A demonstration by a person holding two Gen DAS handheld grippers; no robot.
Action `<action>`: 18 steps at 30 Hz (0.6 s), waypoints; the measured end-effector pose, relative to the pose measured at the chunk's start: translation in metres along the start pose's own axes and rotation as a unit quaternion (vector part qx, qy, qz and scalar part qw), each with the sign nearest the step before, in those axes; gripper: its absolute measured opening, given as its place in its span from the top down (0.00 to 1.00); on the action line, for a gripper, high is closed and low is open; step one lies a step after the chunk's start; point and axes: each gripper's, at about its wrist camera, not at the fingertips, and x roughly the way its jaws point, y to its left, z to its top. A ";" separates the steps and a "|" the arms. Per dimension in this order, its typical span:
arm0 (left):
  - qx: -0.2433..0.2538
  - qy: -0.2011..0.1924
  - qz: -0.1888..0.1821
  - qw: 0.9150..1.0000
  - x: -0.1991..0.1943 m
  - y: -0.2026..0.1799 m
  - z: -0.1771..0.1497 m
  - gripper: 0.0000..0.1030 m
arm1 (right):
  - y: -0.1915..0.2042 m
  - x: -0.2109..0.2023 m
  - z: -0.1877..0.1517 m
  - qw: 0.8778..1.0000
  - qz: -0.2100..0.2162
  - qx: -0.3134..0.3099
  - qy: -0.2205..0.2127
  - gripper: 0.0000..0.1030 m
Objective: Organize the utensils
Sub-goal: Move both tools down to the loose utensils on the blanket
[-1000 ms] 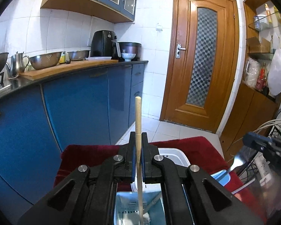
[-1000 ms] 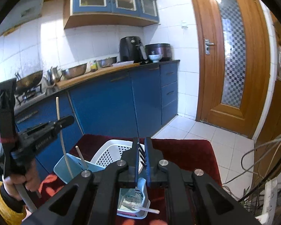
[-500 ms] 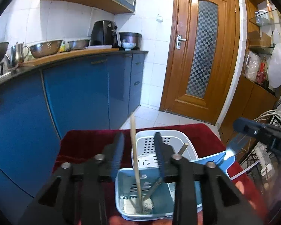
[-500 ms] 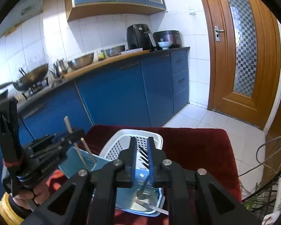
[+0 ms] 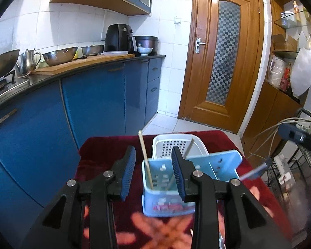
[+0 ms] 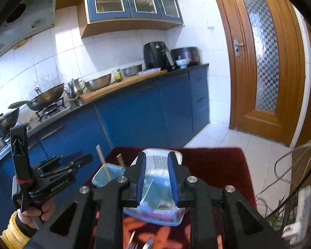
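Observation:
A light blue utensil holder (image 5: 165, 188) stands on the red cloth (image 5: 105, 151), with a white perforated basket (image 5: 176, 145) behind it. Two wooden chopsticks stand in the holder, one (image 5: 145, 157) upright at its left, one (image 5: 189, 147) leaning right. My left gripper (image 5: 153, 172) is open and empty just in front of the holder. My right gripper (image 6: 157, 180) is open and empty above the holder (image 6: 155, 195). The left gripper also shows in the right wrist view (image 6: 76, 159). A fork (image 6: 132, 244) and another metal utensil (image 6: 148, 243) lie on the cloth near the bottom edge.
Blue kitchen cabinets (image 5: 93, 108) run along the left with a counter of bowls and an air fryer (image 5: 118, 38). A wooden door (image 5: 224, 56) is behind. Cables and a power strip (image 6: 298, 213) lie right of the cloth.
My left gripper opened and let go of the chopstick, which now stands in the blue holder. My right gripper opened, and the fork it held is gone from between its fingers.

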 end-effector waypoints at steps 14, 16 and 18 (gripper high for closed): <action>-0.002 0.050 -0.009 0.999 -0.067 -0.009 -0.067 0.64 | 0.015 -0.020 -0.084 0.995 -0.005 -0.003 0.097 0.77; 0.001 0.057 -0.008 0.998 -0.067 -0.013 -0.077 0.64 | 0.016 -0.021 -0.095 0.994 -0.004 -0.003 0.105 0.77; 0.000 0.066 -0.010 0.998 -0.067 -0.016 -0.089 0.64 | 0.016 -0.021 -0.107 0.993 0.002 -0.001 0.117 0.76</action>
